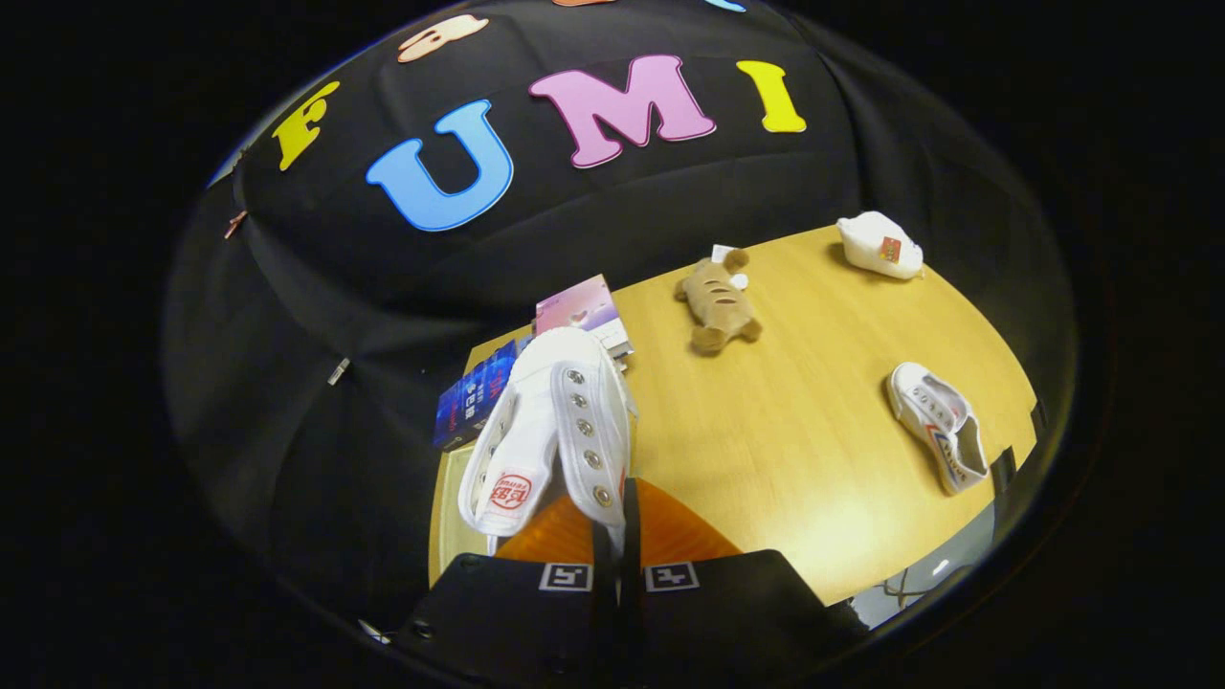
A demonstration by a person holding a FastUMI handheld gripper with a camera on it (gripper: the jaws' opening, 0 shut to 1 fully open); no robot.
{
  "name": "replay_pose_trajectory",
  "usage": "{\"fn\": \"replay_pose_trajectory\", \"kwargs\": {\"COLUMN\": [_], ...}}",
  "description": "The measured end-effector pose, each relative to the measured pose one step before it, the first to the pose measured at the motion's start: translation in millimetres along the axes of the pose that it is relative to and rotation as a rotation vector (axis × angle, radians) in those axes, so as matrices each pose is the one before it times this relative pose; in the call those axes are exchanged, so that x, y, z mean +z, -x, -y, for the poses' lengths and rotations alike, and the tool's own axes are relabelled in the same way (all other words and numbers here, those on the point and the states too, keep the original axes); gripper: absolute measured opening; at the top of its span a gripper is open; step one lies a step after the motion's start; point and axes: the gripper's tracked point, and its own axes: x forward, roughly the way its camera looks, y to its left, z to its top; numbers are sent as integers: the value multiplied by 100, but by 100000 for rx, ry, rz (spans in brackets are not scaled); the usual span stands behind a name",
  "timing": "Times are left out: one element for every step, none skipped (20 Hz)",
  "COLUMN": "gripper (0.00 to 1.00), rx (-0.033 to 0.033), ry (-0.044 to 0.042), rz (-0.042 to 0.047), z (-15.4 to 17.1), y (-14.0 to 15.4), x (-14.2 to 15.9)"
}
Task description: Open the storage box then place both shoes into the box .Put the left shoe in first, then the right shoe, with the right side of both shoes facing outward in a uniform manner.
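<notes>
We hold a white shoe (550, 431) pinched by its eyelet flap in our gripper (617, 536), fingers nearly closed on the thin canvas. That slight hold could slip as the shoe swings. At two o'clock the second shoe (940, 426) lies on the table (794, 459). Beyond, at twelve, small boxes (589, 311); whether they hold anything, we cannot tell.

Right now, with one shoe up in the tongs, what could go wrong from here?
The tongs pinch only a thin edge of the held white shoe, so it may swing or slip out in transit. Its facing looks hard to control from this hold. The second shoe lies near the table's edge, where a clumsy later approach could nudge it off.
</notes>
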Motion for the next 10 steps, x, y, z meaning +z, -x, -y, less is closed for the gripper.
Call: {"fn": "replay_pose_trajectory", "kwargs": {"gripper": [5, 5, 5, 5, 5, 5, 5, 5, 5, 5], "rx": [1128, 1119, 611, 163, 69, 267, 340, 41, -551, -784], "ry": [904, 1590, 1121, 223, -440, -209, 422, 835, 1059, 1081], "rz": [-1860, -1554, -1173, -1492, -1727, -1972, -1597, -1385, -1496, -1304], "z": [-1334, -1207, -1048, -854, -862, -835, -721, -459, -298, -247], "y": [-564, -550, -602, -639, -622, -657, -672, -612, -516, -365], "x": [-793, -714, -684, -767, -945, -827, -754, -659, -661, -605]}}
